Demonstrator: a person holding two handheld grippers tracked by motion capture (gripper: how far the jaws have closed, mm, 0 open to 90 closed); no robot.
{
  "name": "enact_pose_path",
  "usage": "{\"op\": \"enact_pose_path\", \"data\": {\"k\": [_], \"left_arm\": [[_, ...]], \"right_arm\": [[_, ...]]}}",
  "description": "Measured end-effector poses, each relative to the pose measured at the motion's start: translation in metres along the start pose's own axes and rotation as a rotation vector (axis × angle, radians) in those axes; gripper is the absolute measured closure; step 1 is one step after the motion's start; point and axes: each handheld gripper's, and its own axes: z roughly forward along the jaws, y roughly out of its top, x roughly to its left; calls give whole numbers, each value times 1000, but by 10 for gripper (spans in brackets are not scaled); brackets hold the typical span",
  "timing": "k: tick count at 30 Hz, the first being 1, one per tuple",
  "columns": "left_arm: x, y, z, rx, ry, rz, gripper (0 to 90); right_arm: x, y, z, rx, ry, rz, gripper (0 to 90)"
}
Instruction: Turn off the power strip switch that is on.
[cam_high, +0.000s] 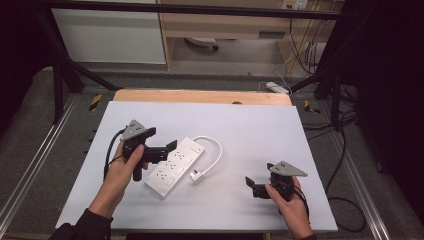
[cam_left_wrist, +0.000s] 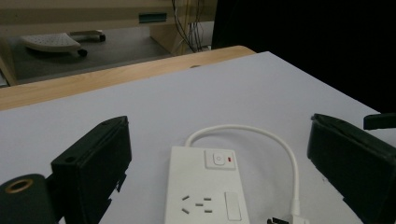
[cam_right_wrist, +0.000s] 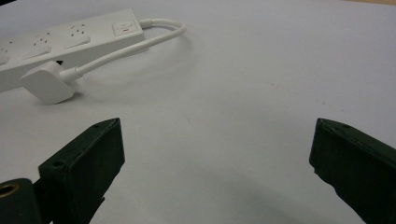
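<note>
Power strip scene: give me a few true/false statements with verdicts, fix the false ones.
1. The power strip lies flat on the white table. True.
2. The left tongs are shut on the strip. False: they are open, with the strip's switch end between the jaws.
3. The strip's plug is pushed into one of its own sockets. False: it lies loose on the table beside the strip.
4. The right tongs are open over bare table, apart from the strip. True.
5. The cable runs straight off the table edge. False: it loops back toward the strip.
</note>
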Motion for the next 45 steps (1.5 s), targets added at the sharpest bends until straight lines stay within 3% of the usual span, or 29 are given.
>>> {"op": "enact_pose_path", "data": {"k": [7,12,22,36,45], "left_arm": [[8,11,-16,-22,12,4,59],[8,13,-24,-2,19,16,59],[9,17,-45,-19,47,10,59],[5,7,-68,-9,54,22,59],[7,6,-87,-34,64,25,58]], "right_arm": [[-2,-1,-2,-5,-7,12,40],[-1,0,-1,-3,-7,5,43],[-1,0,-1,-1,4,13,41],[-1,0,-2,-8,4,4,43],[-1,1,-2,-10,-2,4,41]]}}
